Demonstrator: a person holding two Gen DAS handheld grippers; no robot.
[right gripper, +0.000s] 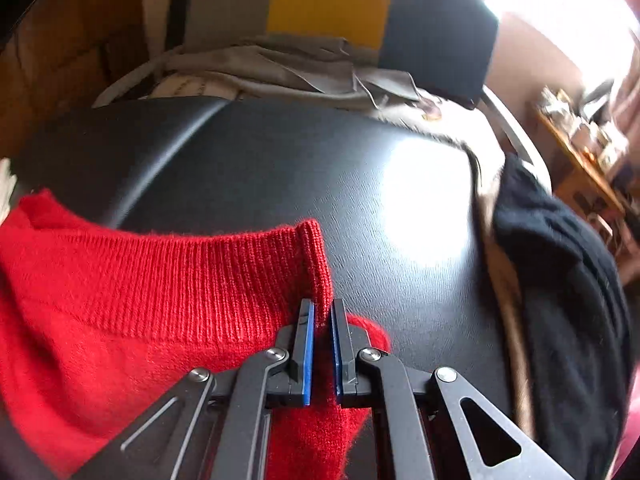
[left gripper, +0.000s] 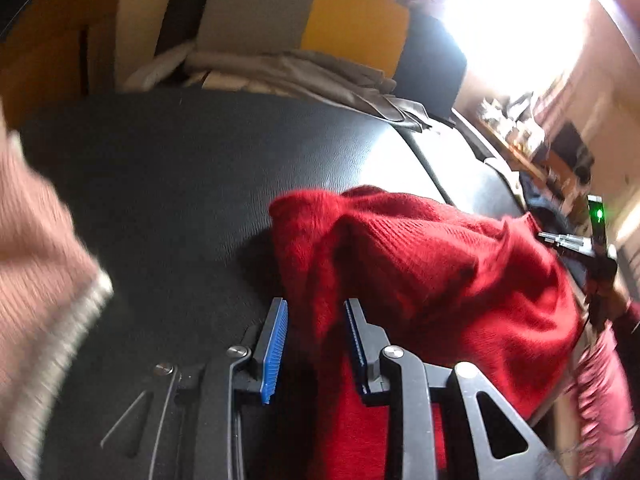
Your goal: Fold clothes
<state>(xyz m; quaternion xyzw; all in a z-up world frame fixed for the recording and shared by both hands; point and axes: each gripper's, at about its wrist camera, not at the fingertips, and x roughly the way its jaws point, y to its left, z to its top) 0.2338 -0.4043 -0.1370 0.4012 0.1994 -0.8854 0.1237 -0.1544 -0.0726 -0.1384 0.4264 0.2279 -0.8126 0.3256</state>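
Looking down along our two grippers, we are seeing a red knitted sweater lying on a black leather-textured surface. Our right gripper is clamping its blue-padded fingers together on the sweater's edge, just below the corner of the ribbed band, with red knit pinched in the narrow slot between them. That ribbed band is running leftward across the right wrist view, and the body of the sweater is spreading below it toward the lower left.

In the left wrist view, our left gripper is holding its jaws partway apart. A fold of the same sweater is hanging in the gap between them, lying against the right-hand finger, while the left-hand blue pad is standing clear of the cloth. The sweater is bunching up in a mound to the right of this gripper.

At the far edge of the surface, we are seeing a pile of grey cloth and a cushion in grey, yellow and black blocks. A black garment is lying at the right side. A blurred pink knitted fabric is filling the left edge of the left wrist view.
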